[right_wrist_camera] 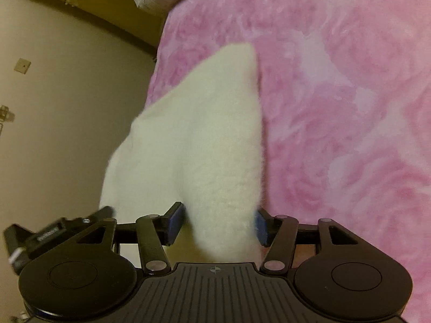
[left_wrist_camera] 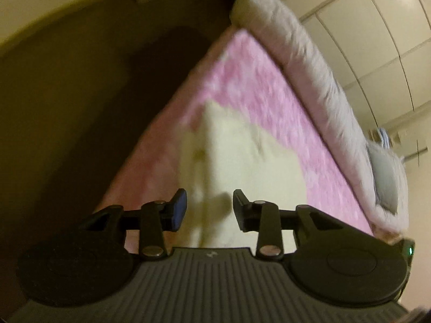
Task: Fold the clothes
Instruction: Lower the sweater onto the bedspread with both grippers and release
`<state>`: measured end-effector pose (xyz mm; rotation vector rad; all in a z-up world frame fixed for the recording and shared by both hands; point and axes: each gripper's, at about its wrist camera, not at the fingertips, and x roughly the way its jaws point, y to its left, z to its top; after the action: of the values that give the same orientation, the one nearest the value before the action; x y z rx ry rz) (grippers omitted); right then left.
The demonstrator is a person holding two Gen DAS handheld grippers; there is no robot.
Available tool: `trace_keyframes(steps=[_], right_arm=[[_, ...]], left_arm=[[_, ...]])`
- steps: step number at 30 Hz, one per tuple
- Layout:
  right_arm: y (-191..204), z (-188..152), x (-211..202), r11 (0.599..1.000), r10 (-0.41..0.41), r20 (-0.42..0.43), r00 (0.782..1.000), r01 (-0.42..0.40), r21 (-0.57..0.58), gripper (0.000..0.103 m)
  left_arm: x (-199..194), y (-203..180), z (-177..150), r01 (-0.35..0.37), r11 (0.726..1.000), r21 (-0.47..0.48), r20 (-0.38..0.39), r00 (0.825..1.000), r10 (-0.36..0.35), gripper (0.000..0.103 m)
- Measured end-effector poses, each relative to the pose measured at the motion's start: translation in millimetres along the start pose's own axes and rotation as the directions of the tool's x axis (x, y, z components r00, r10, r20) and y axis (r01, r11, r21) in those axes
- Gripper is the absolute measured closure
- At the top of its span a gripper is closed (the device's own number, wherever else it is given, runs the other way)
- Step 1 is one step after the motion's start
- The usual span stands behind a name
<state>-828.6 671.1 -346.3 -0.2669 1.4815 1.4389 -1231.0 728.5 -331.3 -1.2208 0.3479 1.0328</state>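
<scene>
The cream garment looks like thick, fuzzy fleece, matt and soft-napped. Under it the pink bedspread is plush cloth with a mottled, slightly shiny pile. The rolled grey-white blanket appears shaggy and woolly. Each gripper is matt black plastic with a ribbed body, dull metal rivets and blue rubbery pads.

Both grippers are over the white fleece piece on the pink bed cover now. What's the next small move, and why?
Probably ease both grippers straight back off the white fleece garment. It looks laid on the pink cover, a fold sits between the right gripper pads with the left pad clear of it, and the left gripper shows gaps either side of its fold. Pulling sideways could drag the fold open.
</scene>
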Motion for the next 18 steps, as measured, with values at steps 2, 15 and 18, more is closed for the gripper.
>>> trace_keyframes(steps=[2,15,18], right_arm=[[3,-6,-20,0.995,-0.078,0.042,0.996,0.081,-0.057,0.046],[50,-76,-7,0.864,-0.283,0.013,0.959,0.261,-0.430,0.088],[52,-75,4,0.854,-0.294,0.005,0.956,0.265,-0.448,0.088]], left_arm=[[-25,2,-2,-0.052,0.998,-0.024,0.035,0.998,0.053,0.079],[-12,-53,-64,-0.211,0.913,0.350,-0.036,0.970,0.238,0.100],[-11,-47,-57,-0.200,0.922,0.332,-0.053,0.972,0.230,0.100]])
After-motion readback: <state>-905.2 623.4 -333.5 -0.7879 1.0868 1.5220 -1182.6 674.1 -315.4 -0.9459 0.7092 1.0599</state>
